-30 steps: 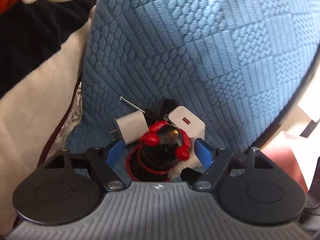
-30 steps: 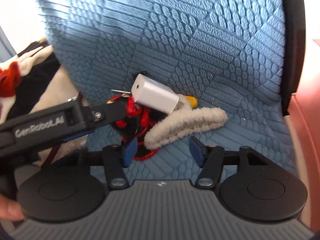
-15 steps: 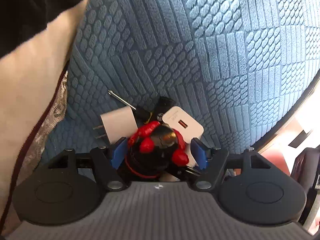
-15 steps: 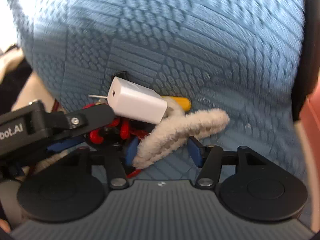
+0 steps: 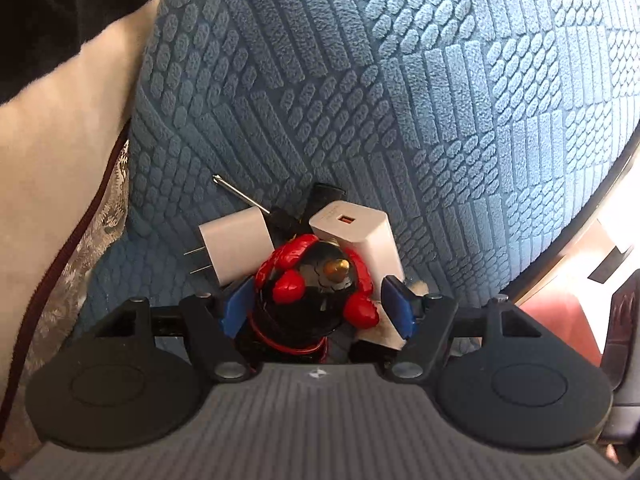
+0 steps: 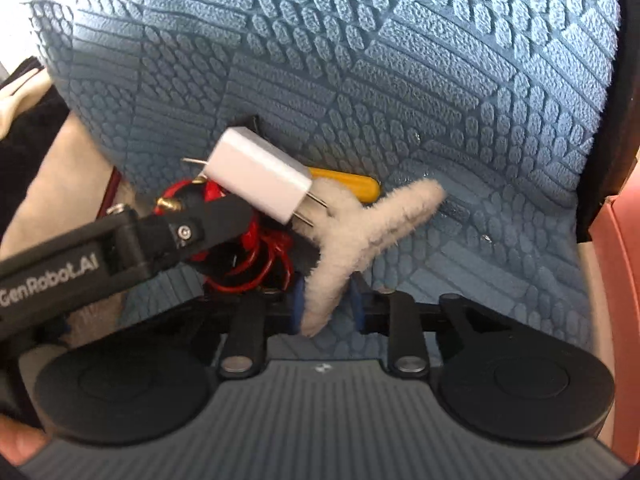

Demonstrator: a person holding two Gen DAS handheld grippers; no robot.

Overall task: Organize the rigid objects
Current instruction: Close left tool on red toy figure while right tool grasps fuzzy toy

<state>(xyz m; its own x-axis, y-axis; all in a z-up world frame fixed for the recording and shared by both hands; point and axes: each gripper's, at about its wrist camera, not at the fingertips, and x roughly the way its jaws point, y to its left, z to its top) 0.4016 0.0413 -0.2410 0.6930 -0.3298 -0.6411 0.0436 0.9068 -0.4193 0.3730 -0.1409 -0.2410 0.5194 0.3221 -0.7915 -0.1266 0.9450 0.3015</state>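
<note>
A small pile lies on a blue textured cushion [image 5: 400,100]. My left gripper [image 5: 316,306] has its jaws around a black and red figurine [image 5: 312,300], touching it at the sides. Behind it sit a white plug charger [image 5: 234,246], a white USB charger [image 5: 356,228] and a screwdriver [image 5: 240,196]. My right gripper [image 6: 326,306] is shut on a fuzzy cream hair clip [image 6: 360,232]. In the right wrist view a white charger [image 6: 260,178] rests on the pile, the yellow screwdriver handle [image 6: 348,186] behind it, and the left gripper's arm [image 6: 120,240] at left.
Cream and black fabric [image 5: 52,140] lies to the left of the cushion. A dark chair edge [image 6: 600,100] and a pink surface [image 6: 616,260] run along the right side.
My right gripper has closed on the fuzzy clip and pulled it up; the white charger on it tipped over. My left gripper has moved in around the figurine.
</note>
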